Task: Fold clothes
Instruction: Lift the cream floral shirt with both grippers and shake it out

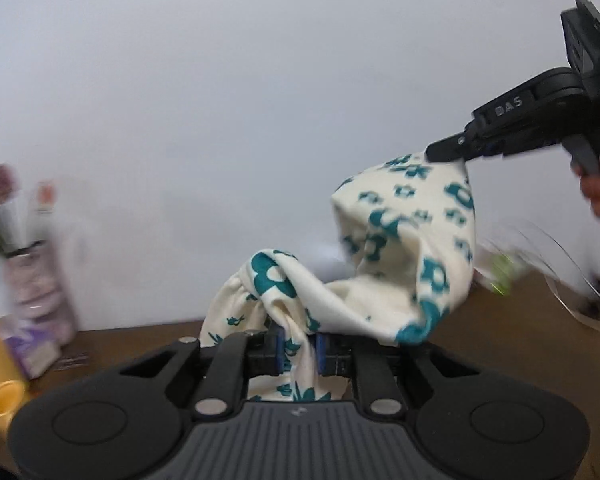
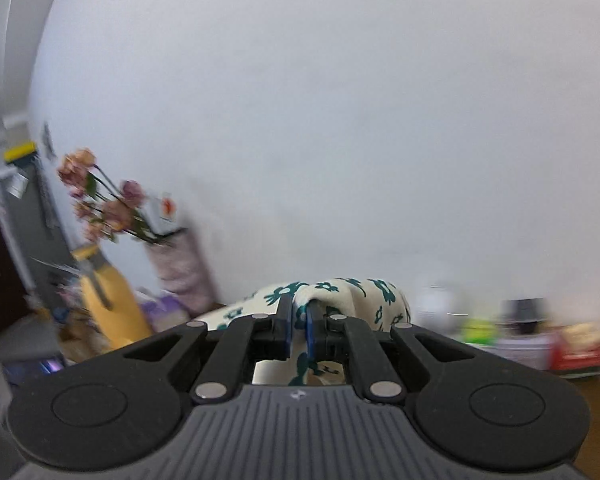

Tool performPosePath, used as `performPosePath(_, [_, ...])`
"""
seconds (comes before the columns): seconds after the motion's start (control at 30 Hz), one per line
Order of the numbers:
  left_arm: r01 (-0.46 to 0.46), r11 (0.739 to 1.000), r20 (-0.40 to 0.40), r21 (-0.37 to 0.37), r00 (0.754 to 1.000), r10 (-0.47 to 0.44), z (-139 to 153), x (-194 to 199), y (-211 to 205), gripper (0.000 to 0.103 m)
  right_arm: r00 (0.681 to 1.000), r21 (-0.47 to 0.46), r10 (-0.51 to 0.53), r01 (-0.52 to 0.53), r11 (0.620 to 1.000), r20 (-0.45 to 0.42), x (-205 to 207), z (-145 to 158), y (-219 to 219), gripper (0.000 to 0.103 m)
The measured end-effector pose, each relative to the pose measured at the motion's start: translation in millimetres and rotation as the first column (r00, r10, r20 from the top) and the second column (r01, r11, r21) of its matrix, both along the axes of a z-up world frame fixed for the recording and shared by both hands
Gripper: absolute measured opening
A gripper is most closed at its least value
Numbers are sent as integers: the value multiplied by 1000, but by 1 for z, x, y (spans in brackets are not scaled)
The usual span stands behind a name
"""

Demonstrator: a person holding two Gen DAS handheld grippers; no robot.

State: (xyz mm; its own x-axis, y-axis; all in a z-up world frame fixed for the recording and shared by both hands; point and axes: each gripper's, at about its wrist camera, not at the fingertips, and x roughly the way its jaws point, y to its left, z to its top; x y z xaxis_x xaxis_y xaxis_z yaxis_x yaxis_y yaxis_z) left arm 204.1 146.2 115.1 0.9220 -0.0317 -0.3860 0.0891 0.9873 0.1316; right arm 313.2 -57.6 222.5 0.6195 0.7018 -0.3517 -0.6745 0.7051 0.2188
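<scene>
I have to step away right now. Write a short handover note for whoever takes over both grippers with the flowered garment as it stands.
Left gripper: shut on the flowered garment, cloth pinched between its blue pads.
Right gripper: shut on another part of the same garment, held higher and to the right in the left wrist view.
Garment: bunched and hanging between the two grippers, lifted above the brown table.
Done: both grips taken, garment raised.
Left: spread it out, lay it flat, make the folds. No fold visible yet.

A plain white wall (image 2: 340, 120) fills the background; a brown wooden surface (image 1: 500, 340) runs beneath, with blurred pink flowers (image 2: 100, 200) at left.
</scene>
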Motion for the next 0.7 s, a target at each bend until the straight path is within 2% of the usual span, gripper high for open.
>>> performPosePath(0.1, [117, 993, -82, 13, 990, -115, -30, -7, -24, 13, 998, -96, -63, 60, 994, -30, -16, -35, -58, 6])
performPosePath(0.2, [202, 979, -151, 17, 969, -197, -60, -15, -47, 13, 984, -176, -121, 98, 980, -127, -31, -88, -106, 6])
performPosePath(0.27, [247, 969, -189, 23, 953, -239, -76, -22, -60, 13, 966, -204, -153, 111, 973, -207, -43, -124, -133, 6])
performPosePath(0.37, [286, 958, -223, 30, 936, -272, -93, -31, -72, 13, 935, -209, -183, 122, 970, -305, -61, -163, -163, 6])
performPosePath(0.5, [313, 949, -254, 43, 922, -293, -109, -55, -89, 13, 914, -227, -186, 107, 968, -361, -86, -185, -178, 6])
performPosePath(0.63, [373, 926, -310, 63, 889, -337, -125, -72, -99, 15, 896, -273, -171, 59, 960, -410, -110, -201, -179, 6])
performPosePath(0.7, [385, 921, -335, 60, 877, -344, -126, -78, -98, 28, 884, -284, -163, 37, 958, -437, -118, -203, -176, 10])
